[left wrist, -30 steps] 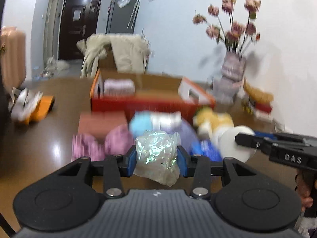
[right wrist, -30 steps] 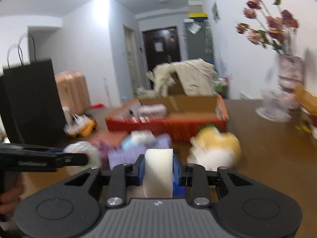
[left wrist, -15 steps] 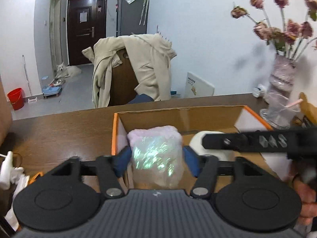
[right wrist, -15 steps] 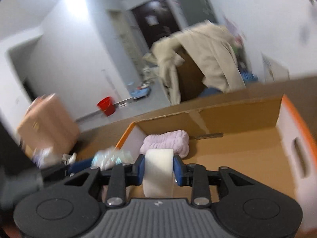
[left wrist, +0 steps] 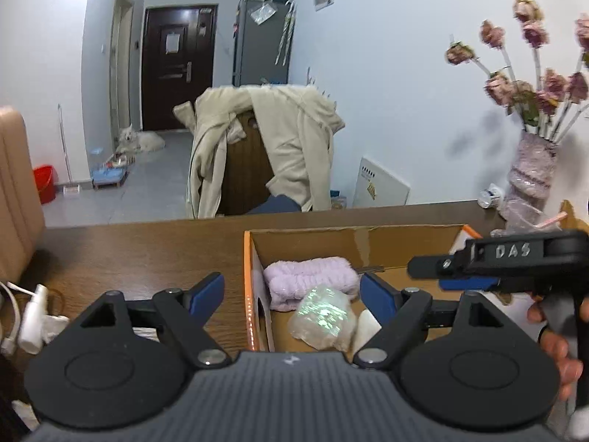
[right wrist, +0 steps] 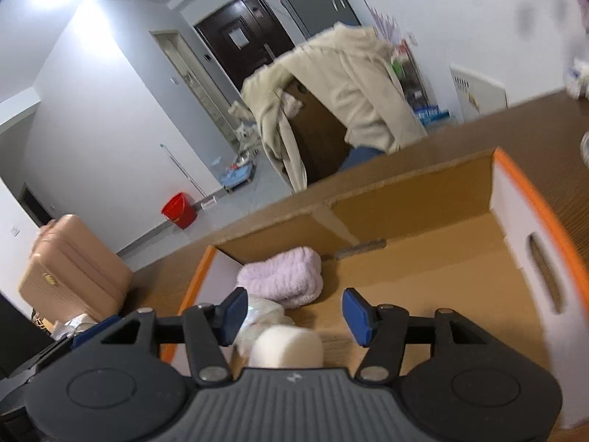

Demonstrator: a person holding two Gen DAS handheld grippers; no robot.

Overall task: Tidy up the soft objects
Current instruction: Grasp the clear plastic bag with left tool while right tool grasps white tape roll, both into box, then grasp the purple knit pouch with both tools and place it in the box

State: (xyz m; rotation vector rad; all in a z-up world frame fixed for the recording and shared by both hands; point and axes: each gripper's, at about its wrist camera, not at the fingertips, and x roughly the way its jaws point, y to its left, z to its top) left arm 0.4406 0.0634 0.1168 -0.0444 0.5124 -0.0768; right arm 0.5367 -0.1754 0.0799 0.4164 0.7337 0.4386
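Observation:
An open cardboard box (left wrist: 349,237) (right wrist: 412,202) with orange rims sits on the brown table. Inside lie a lilac fluffy cloth (left wrist: 309,276) (right wrist: 283,278), a shiny plastic-wrapped bundle (left wrist: 322,316) (right wrist: 259,315) and a white foam roll (right wrist: 287,346) (left wrist: 366,329). My left gripper (left wrist: 292,296) is open above the box's left end, over the bundle. My right gripper (right wrist: 291,316) is open over the roll; it also shows side-on in the left wrist view (left wrist: 452,276).
A chair draped with a beige coat (left wrist: 272,147) stands behind the table. A vase of dried flowers (left wrist: 530,176) is at the back right. White cables and a charger (left wrist: 33,316) lie at the left. A pink suitcase (right wrist: 73,276) stands on the left.
Both grippers opened over the box. The bundle dropped from the left one and the white roll from the right one; both now lie in the box.

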